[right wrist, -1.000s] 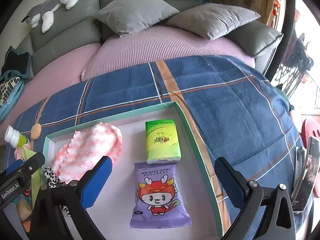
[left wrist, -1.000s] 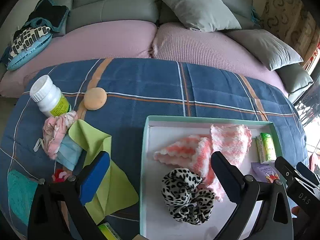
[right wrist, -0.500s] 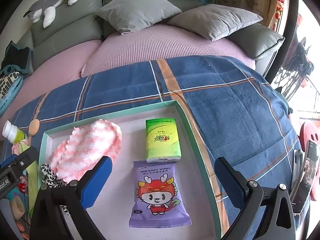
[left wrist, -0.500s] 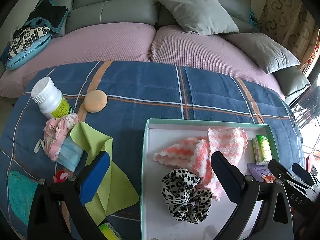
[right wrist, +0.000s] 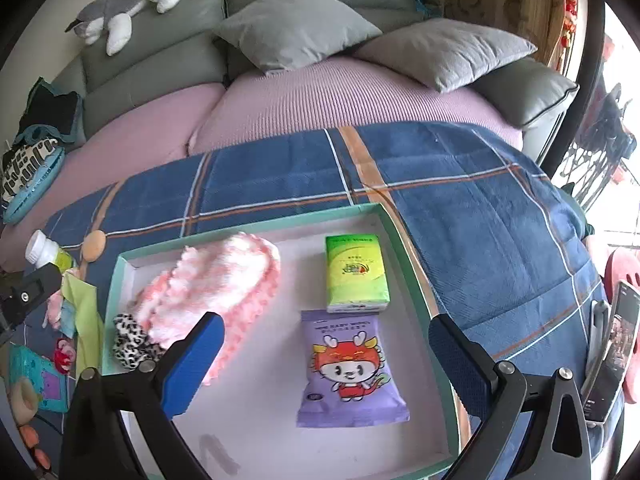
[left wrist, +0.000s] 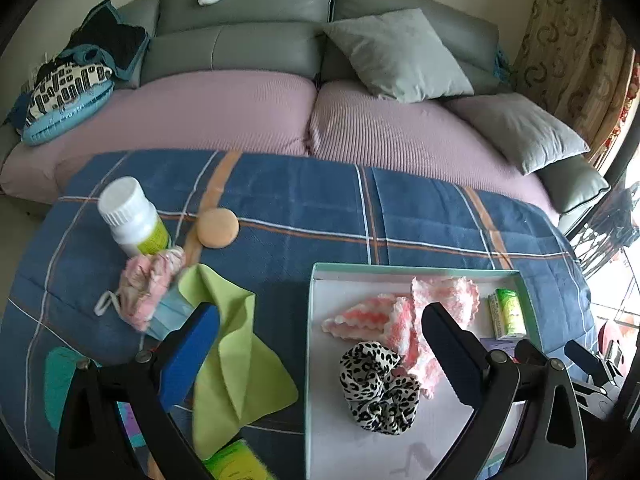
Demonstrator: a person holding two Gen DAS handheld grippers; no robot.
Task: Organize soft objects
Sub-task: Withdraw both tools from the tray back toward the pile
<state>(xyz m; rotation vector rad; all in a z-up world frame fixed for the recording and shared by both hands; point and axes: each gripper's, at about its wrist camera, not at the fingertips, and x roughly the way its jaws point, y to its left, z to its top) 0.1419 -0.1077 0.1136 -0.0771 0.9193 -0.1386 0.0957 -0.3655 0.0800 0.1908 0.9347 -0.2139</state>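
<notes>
**Both jaws wide, tray partly filled**

While hovering over the blue plaid blanket (left wrist: 304, 200), left gripper (left wrist: 320, 344) and right gripper (right wrist: 326, 354) both spread wide, holding nothing. Inside the shallow teal-rimmed white tray (right wrist: 248, 226): fluffy pink-and-white cloth (right wrist: 216, 284), leopard-print scrunchie (left wrist: 378, 386), green tissue pack (right wrist: 356, 272), purple baby-wipes pouch (right wrist: 350, 368). At nine o'clock of the tray, lime-green cloth (left wrist: 236, 360).

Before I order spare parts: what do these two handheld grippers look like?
Both match: the left gripper and right gripper have black angular frames with silver pivot screws and flat blue finger pads. No cables or sleeves show.
</notes>
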